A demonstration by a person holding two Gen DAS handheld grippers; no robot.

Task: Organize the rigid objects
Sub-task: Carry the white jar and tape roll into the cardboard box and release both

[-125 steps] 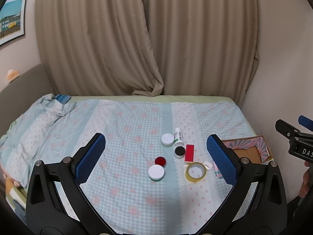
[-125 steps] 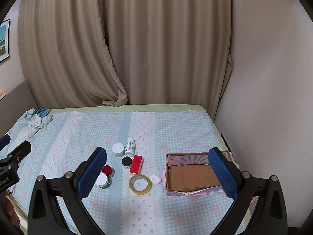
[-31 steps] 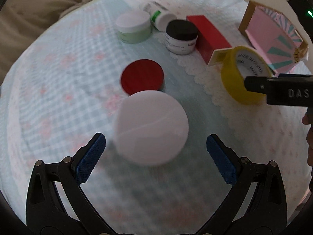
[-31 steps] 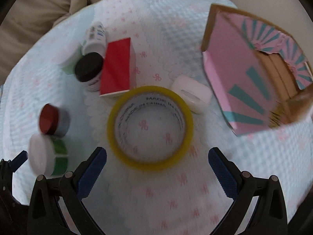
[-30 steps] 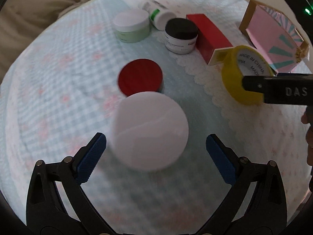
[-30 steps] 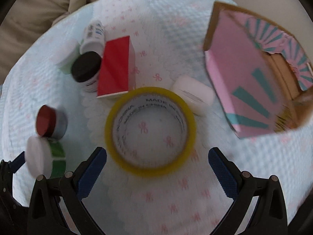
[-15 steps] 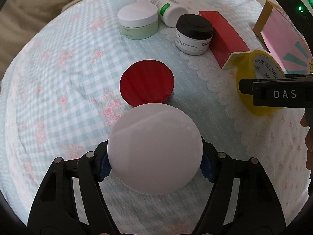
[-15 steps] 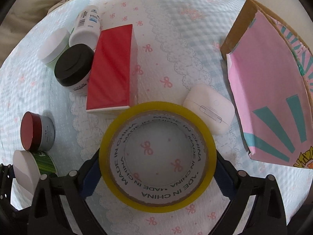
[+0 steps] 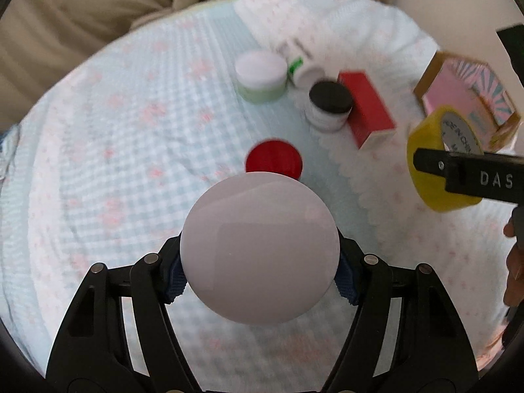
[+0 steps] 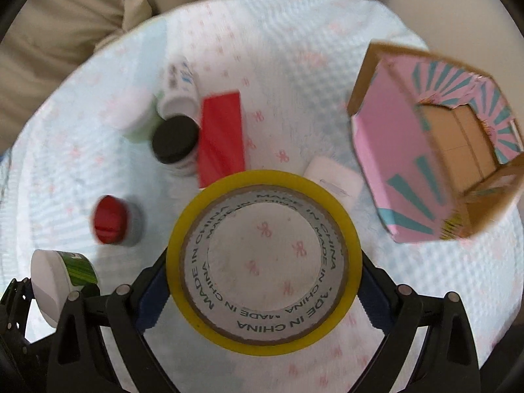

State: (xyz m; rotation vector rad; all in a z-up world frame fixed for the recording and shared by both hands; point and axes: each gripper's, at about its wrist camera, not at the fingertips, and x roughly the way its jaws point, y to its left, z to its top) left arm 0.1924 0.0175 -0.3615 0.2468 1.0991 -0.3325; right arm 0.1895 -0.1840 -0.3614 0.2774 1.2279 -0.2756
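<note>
My left gripper [image 9: 258, 278] is shut on a green jar with a white lid [image 9: 258, 245], held above the bedspread; the lid hides the pads' contact. The same jar [image 10: 62, 278] shows at the lower left of the right wrist view. My right gripper [image 10: 262, 294] is shut on a yellow tape roll [image 10: 183, 239], also lifted; in the left wrist view the tape roll [image 9: 435, 150] hangs at the right. A pink cardboard box [image 10: 409, 150] lies open to the right.
On the checked bedspread [image 9: 131, 131] remain a red-lidded jar [image 9: 273, 162], a black-lidded jar [image 9: 329, 104], a red box [image 9: 366, 111], a white bottle [image 9: 301, 62], a pale green jar [image 9: 260, 75] and a white earbud case [image 10: 334, 180]. Curtains hang behind.
Both grippers closed, the left on the white-lidded jar and the right on the tape roll. Both then rose, lifting these off the bed.
</note>
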